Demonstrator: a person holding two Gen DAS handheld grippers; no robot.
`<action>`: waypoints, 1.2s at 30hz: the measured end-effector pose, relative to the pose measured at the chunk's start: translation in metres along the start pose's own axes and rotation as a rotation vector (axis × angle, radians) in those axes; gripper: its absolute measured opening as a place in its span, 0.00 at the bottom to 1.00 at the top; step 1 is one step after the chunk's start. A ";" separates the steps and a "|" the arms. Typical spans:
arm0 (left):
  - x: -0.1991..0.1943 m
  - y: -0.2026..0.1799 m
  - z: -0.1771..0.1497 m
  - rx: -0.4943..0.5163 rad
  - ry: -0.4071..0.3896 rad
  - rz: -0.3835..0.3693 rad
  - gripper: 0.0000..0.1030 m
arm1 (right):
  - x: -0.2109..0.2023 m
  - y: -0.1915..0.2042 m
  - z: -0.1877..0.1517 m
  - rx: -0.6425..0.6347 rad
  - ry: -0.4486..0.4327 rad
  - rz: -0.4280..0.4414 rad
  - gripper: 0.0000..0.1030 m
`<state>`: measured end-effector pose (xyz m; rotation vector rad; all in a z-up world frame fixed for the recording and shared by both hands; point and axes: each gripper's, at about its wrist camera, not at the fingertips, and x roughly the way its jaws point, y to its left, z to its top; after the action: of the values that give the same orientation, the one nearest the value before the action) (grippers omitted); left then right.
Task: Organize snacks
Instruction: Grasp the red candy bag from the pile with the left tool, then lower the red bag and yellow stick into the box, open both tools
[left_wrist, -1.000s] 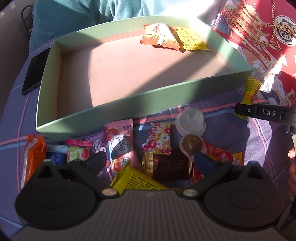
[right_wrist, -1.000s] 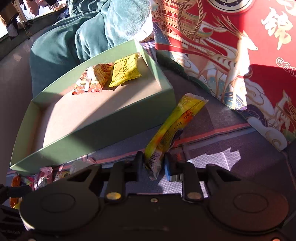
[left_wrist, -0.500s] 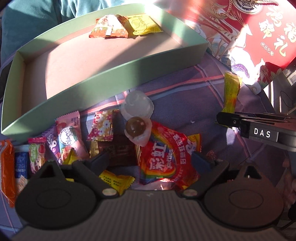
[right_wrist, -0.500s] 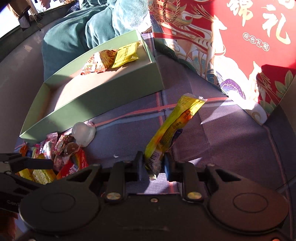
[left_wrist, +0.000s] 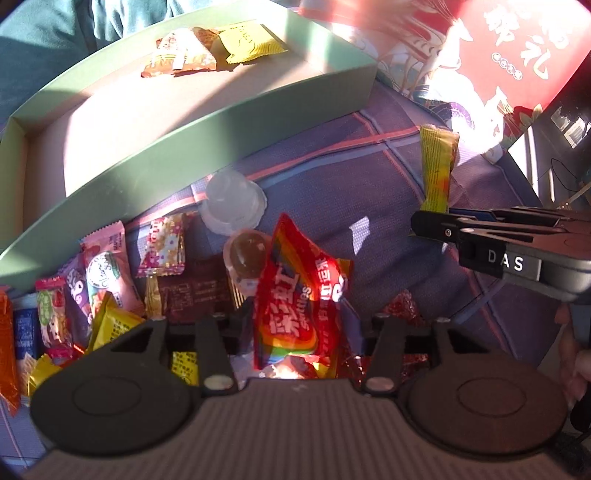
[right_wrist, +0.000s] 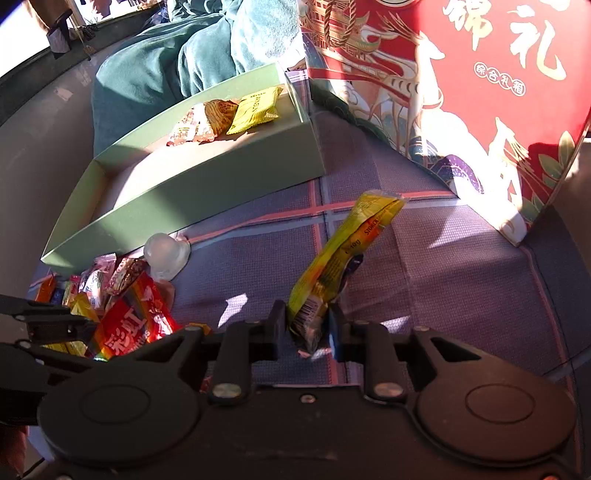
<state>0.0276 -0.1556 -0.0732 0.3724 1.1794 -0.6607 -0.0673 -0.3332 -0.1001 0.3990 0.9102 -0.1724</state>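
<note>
My left gripper (left_wrist: 297, 332) is shut on a red rainbow Skittles bag (left_wrist: 299, 295) and holds it over a pile of loose sweets (left_wrist: 110, 280) on the purple cloth. My right gripper (right_wrist: 308, 326) is shut on a long yellow candy stick pack (right_wrist: 343, 254), held upright above the cloth; that pack also shows in the left wrist view (left_wrist: 437, 170). The pale green box (left_wrist: 207, 136) lies beyond the pile. It holds an orange packet (left_wrist: 177, 59) and a yellow packet (left_wrist: 251, 42) in its far right corner.
A clear jelly cup (left_wrist: 232, 203) and a brown jelly cup (left_wrist: 249, 251) sit between the pile and the box. A large red gift box (right_wrist: 480, 85) stands at the right. A person in teal clothing (right_wrist: 166, 62) sits behind the green box.
My left gripper moved right and closed on the Skittles bag, lifting it from the pile. My right gripper drew back from the green box with the yellow stick pack still held.
</note>
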 end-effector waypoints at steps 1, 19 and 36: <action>0.002 0.001 0.001 -0.004 0.007 -0.017 0.43 | 0.000 0.000 0.001 -0.003 0.000 -0.001 0.22; -0.070 0.002 0.027 -0.028 -0.185 -0.075 0.18 | -0.043 0.030 0.040 -0.216 -0.084 0.006 0.22; -0.009 0.071 0.157 -0.209 -0.177 -0.053 0.19 | 0.048 0.074 0.183 -0.494 0.048 -0.003 0.22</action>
<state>0.1863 -0.1924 -0.0145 0.1048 1.0796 -0.5967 0.1189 -0.3388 -0.0185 -0.0565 0.9649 0.0622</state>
